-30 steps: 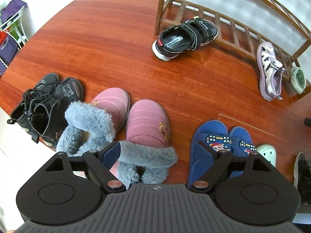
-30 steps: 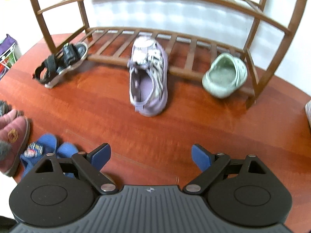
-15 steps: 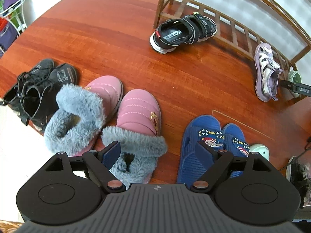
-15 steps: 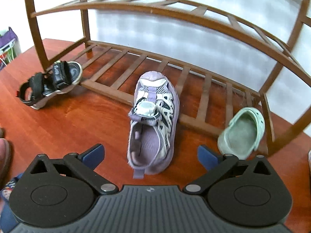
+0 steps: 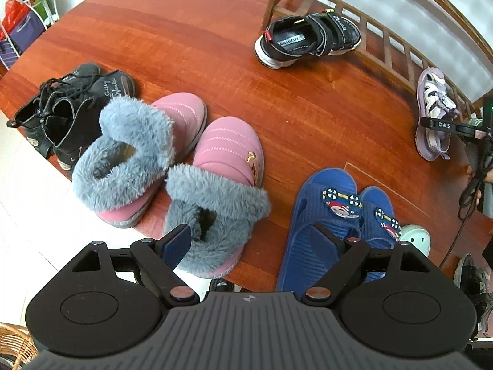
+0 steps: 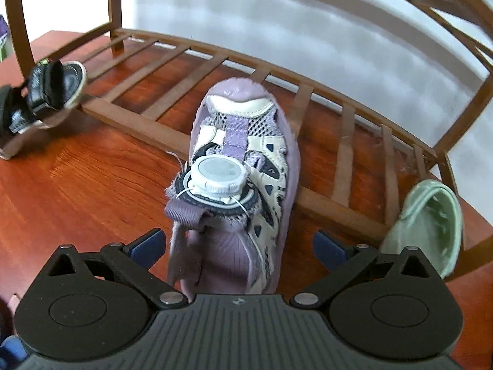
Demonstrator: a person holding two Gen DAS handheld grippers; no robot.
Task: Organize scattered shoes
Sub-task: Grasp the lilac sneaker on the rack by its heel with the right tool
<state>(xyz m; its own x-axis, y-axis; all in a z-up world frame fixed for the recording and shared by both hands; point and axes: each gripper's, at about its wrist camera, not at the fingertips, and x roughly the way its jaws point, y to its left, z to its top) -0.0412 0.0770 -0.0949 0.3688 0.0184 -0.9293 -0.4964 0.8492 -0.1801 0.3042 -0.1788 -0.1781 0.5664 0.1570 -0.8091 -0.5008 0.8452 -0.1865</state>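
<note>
Your right gripper [image 6: 237, 243] is spread wide, jaws on either side of the heel of the purple sandal [image 6: 243, 166], neither pad yet touching it as far as the blurred frame lets you judge. The sandal lies with its toe at 12 o'clock, propped on the front rail of the wooden rack [image 6: 345, 160] while its heel sits on the red-brown table [image 6: 86, 185]: half on, half off. That is likely why you are lined up behind it, to grasp the heel and push it fully onto the slats.

At 3 o'clock of the sandal, a pale green clog [image 6: 431, 215] leans on its side against the rack's end. At 10 o'clock, a black sandal [image 6: 46, 92] rests with its toe on the same rail.

Your left gripper [image 5: 255, 240] is also released and holds nothing; it hangs over the near edge of the table. Just below its jaws, at 11 o'clock, sits a pair of pink furry slippers [image 5: 215, 185]; at 1 o'clock, a pair of blue slides [image 5: 326, 215]. Black boots [image 5: 67, 114] stand at 10 o'clock. These pairs sit side by side, toes toward the rack, and look already sorted.
</note>
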